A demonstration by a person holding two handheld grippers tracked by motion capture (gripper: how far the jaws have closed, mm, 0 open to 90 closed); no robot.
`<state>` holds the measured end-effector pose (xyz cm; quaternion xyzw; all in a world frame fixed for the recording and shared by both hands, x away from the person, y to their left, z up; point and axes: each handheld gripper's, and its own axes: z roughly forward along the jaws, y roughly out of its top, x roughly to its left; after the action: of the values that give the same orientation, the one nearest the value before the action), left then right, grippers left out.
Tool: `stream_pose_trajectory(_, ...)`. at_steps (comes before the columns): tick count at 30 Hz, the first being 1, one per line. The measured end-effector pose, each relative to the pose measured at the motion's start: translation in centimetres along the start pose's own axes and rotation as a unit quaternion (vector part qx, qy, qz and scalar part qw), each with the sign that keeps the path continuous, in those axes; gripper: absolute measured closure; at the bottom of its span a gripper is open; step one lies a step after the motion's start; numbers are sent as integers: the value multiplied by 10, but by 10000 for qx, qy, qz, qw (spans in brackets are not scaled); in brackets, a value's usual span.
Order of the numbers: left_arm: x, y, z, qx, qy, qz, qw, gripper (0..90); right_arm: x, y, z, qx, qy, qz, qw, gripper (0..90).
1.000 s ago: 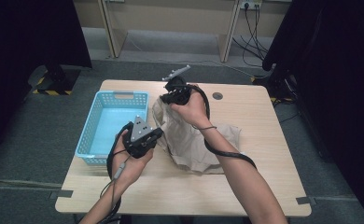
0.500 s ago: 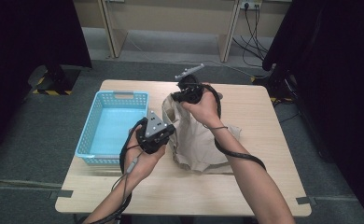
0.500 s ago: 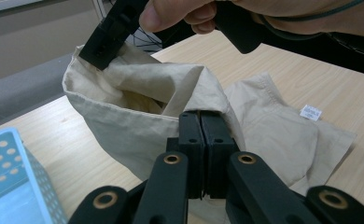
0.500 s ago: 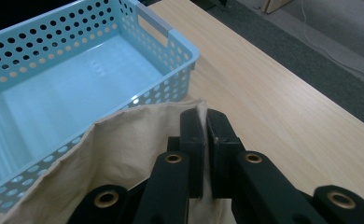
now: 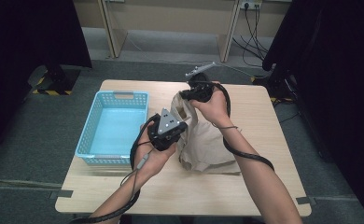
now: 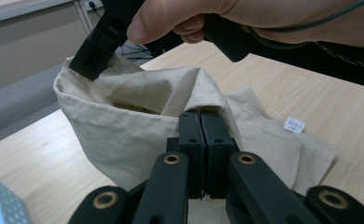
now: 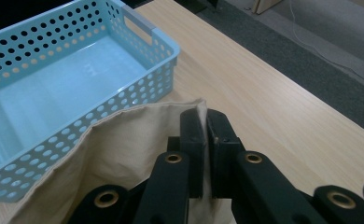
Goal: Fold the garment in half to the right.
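Wood-grain laminate, pale and smooth, covers the counter [image 5: 264, 186], a rectangle with rounded corners standing on grey carpet. Beyond its far edge run beige panels with sockets and dangling cables, and dark curtains close off both sides of the room. Black-and-yellow tape marks the floor at far left.

On the left half of the counter sits a light blue plastic basket [image 5: 96, 135], rectangular, its walls pierced with rows of round holes and a handle slot cut in the far end wall; its floor is smooth and bare.

Just right of the basket, near the middle of the counter, is the beige cloth bag [image 5: 208, 144], a soft woven cotton with stitched hems, creased and slumped. Its lower part lies on the wood while I lift its mouth up. A small white label [image 6: 294, 125] is sewn on it.

My left gripper [image 6: 201, 122] has its fingers clenched on the near rim of the bag's opening. My right gripper [image 7: 203, 123] pinches the far rim, fingers shut on a thin fold of the fabric, and together they hold the mouth spread open above the counter. Black cables trail along both my forearms.
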<state>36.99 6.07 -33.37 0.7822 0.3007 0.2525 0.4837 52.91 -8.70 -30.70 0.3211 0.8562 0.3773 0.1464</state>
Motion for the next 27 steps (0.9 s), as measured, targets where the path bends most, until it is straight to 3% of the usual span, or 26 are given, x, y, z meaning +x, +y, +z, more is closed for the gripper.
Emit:
stream_pose_trajectory(10,-12,12,14,-23,-147,138,9998,884,-17,-11,-18,-24,-101,121,9999,869)
stream_pose_trajectory(27,-24,20,29,-35,-381,203,9991,884,-38,-34,-39,-54,-243,337,9991,869)
